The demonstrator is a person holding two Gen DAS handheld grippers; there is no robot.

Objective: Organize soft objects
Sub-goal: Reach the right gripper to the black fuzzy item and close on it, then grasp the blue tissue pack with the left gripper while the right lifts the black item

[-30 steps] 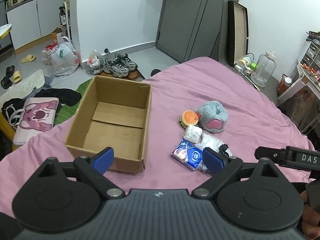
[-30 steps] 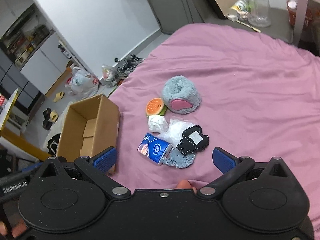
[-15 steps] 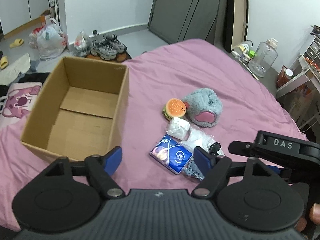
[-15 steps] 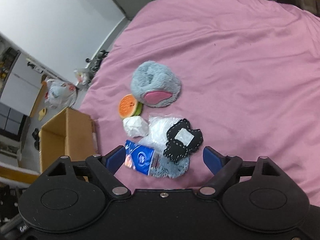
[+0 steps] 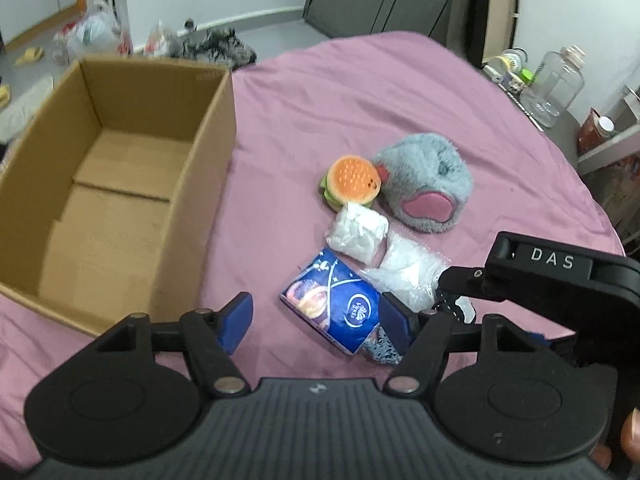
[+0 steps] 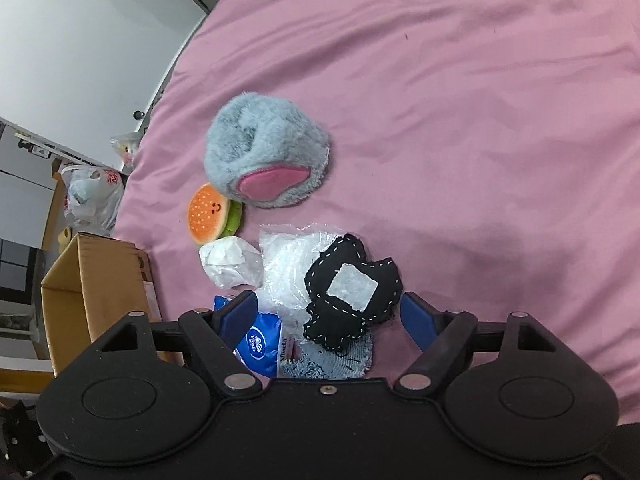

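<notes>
On the pink bedsheet [image 5: 360, 92] lies a heap of soft things: a grey furry slipper [image 5: 426, 182] [image 6: 266, 158], a burger plush [image 5: 352, 186] [image 6: 212, 214], a white wad [image 5: 358, 234], a crinkly clear bag [image 5: 408, 276], a blue tissue pack [image 5: 334, 306] [image 6: 258, 338] and a black stitched plush [image 6: 352, 290]. My left gripper [image 5: 316, 322] hovers over the tissue pack, jaws closing, pads not pressing it. My right gripper [image 6: 330, 316] is over the black plush, jaws closing, pads apart from it. An empty cardboard box [image 5: 108, 184] stands left.
Bed edge runs behind the box; shoes [image 5: 216, 42] and plastic bags [image 5: 90, 34] lie on the floor beyond. A clear water jug [image 5: 554, 82] and clutter stand at the far right. The right gripper's black body [image 5: 560, 280] crosses the left wrist view.
Both grippers have come down and closer to the heap, which now fills more of each view. Both pairs of jaws have narrowed. The right wrist view has rolled.
</notes>
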